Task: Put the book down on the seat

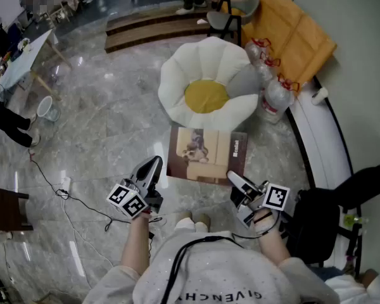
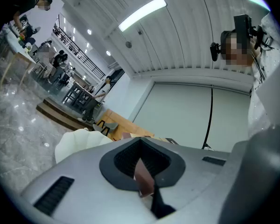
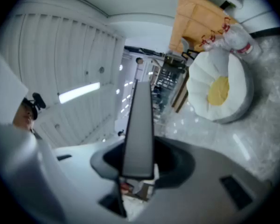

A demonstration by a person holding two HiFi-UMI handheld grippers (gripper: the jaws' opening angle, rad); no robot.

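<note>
A brown book [image 1: 206, 154] with a picture on its cover hangs flat in the air just in front of the flower-shaped seat [image 1: 177, 75], which has white petals and a yellow centre. My left gripper [image 1: 156, 164] is shut on the book's near left corner. My right gripper [image 1: 236, 180] is shut on its near right corner. In the left gripper view a thin brown edge of the book [image 2: 143, 178] sits pinched between the jaws, with the seat [image 2: 77, 141] beyond. In the right gripper view the book's dark edge [image 3: 139, 129] runs up from the jaws, and the seat [image 3: 219, 90] lies to the right.
Clear plastic bottles [image 1: 275, 97] stand against the seat's right side, below an orange cushion [image 1: 285, 30]. A grey chair [image 1: 231, 18] and wooden steps [image 1: 152, 27] are behind it. A white bucket [image 1: 45, 108] and a cable [image 1: 69, 198] are on the marble floor at left.
</note>
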